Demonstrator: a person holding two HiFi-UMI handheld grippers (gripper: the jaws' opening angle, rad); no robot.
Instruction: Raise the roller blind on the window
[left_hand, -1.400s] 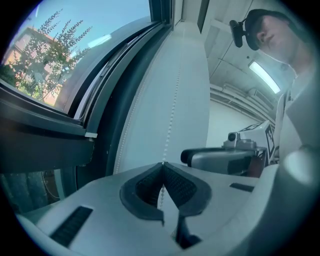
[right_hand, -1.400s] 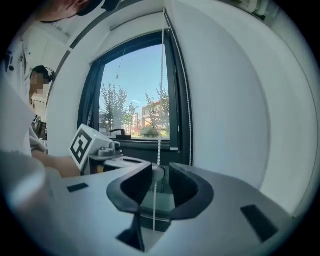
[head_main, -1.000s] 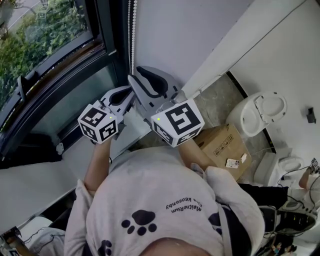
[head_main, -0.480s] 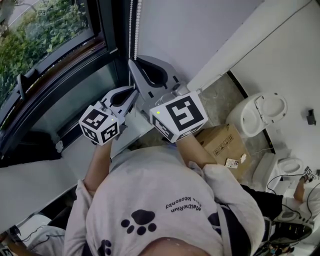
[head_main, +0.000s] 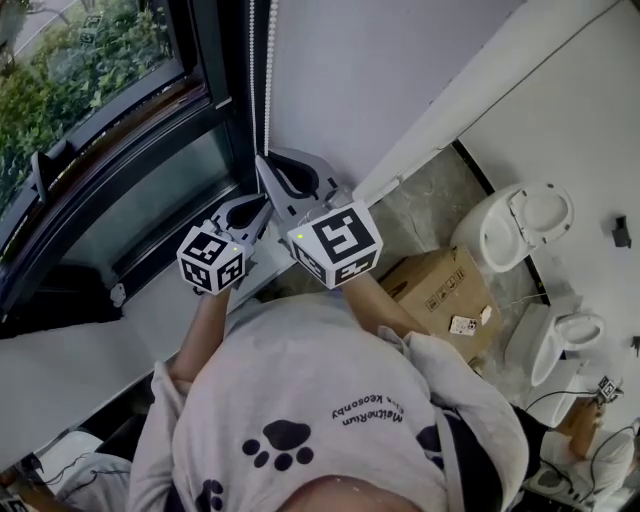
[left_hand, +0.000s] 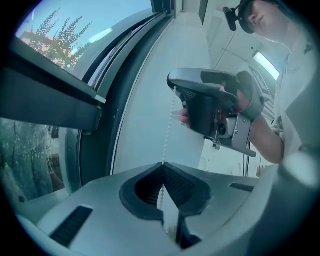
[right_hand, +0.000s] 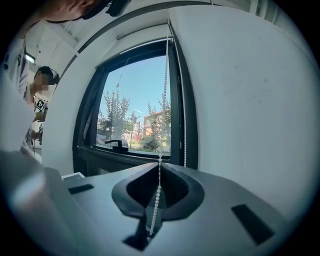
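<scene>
A white bead chain (head_main: 268, 60) hangs beside the dark window frame (head_main: 215, 95). My right gripper (head_main: 263, 166) is shut on the chain; in the right gripper view the chain (right_hand: 165, 90) runs down into the closed jaws of that gripper (right_hand: 159, 161). Just below it, my left gripper (head_main: 262, 206) is also shut on the chain. In the left gripper view the chain (left_hand: 167, 135) enters the pinched tips of the left gripper (left_hand: 162, 163), with the right gripper's body (left_hand: 210, 107) higher up on the same strand. A second strand (right_hand: 185, 100) hangs free by the frame.
A white wall (head_main: 380, 70) stands right of the window. On the floor lie a cardboard box (head_main: 445, 290) and a white toilet (head_main: 520, 225). A window handle (right_hand: 117, 143) sits on the lower frame. Another person (right_hand: 42, 100) stands at the left in the right gripper view.
Both grippers have sunk lower along the chain and now look smaller in the head view. The right one rose a little half a second ago, then came down.
</scene>
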